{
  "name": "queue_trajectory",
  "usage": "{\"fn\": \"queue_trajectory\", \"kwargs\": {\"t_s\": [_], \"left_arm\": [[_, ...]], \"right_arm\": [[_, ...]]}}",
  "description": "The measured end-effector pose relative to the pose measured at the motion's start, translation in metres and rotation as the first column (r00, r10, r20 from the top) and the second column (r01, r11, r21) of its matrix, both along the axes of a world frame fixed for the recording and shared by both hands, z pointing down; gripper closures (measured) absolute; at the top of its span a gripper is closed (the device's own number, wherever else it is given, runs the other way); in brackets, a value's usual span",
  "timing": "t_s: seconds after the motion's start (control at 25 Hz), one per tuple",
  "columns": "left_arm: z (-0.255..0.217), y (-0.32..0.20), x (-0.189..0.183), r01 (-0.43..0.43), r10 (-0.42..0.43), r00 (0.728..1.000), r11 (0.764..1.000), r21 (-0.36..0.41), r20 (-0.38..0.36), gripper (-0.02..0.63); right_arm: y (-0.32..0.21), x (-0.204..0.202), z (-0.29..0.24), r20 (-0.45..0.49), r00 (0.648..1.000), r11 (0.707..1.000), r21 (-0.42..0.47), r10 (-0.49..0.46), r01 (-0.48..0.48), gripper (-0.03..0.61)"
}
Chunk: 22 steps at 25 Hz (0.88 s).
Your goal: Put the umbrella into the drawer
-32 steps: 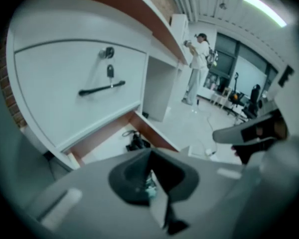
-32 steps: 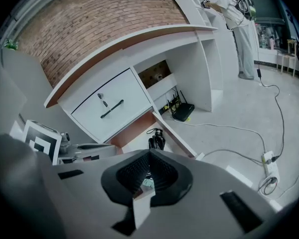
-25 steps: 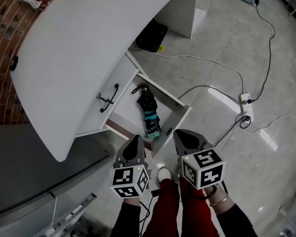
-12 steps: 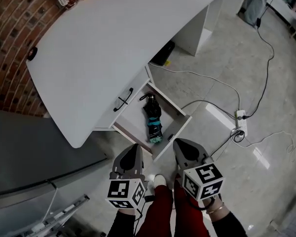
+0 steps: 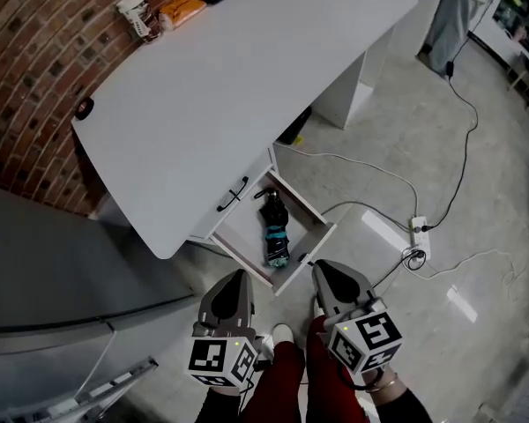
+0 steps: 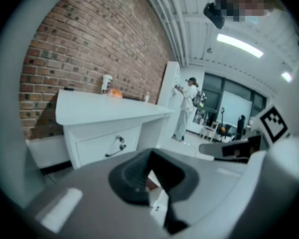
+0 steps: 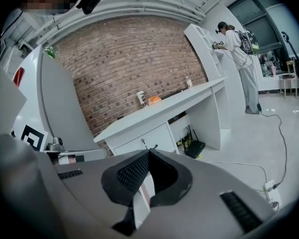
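Note:
The folded black and teal umbrella [image 5: 274, 228] lies inside the open lower drawer [image 5: 310, 243] of the white desk [image 5: 247, 77]. Above it is a shut drawer front with a black handle [image 5: 232, 194]. My left gripper [image 5: 239, 277] and right gripper [image 5: 321, 268] hover side by side, well above the floor and short of the drawer. Both are shut with nothing between the jaws. In the left gripper view the left gripper [image 6: 150, 154] points level at the desk, as does the right gripper [image 7: 149, 153] in its own view.
A power strip [image 5: 416, 230] and cables lie on the floor to the right. A black box [image 5: 291, 136] sits under the desk. A cup [image 5: 136, 11] and an orange packet stand on the desk's far end. A person [image 7: 241, 59] stands by the shelves. A grey cabinet [image 5: 62, 271] is at the left.
Both grippers have risen together, still shut and empty. The desk, drawer and umbrella look smaller and farther away in the head view. The umbrella has not moved.

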<state>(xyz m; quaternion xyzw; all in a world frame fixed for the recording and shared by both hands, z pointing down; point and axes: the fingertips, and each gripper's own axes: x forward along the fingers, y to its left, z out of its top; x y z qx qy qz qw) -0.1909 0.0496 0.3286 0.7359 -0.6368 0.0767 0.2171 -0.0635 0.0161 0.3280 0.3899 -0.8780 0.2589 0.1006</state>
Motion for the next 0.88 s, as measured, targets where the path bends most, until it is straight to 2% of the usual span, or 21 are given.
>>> {"fn": "queue_trajectory", "kwargs": {"t_s": [0.4, 0.88], "left_arm": [[-0.070, 0.017, 0.001, -0.019, 0.019, 1.000, 0.994, 0.111, 0.001, 0.611], [-0.139, 0.033, 0.011, -0.020, 0.024, 1.000, 0.980, 0.197, -0.014, 0.611]], "right_arm": [[0.014, 0.014, -0.075, 0.067, 0.997, 0.989, 0.135, 0.046, -0.055, 0.577], [0.036, 0.030, -0.170, 0.192, 0.980, 0.975, 0.204, 0.051, -0.091, 0.577]]}}
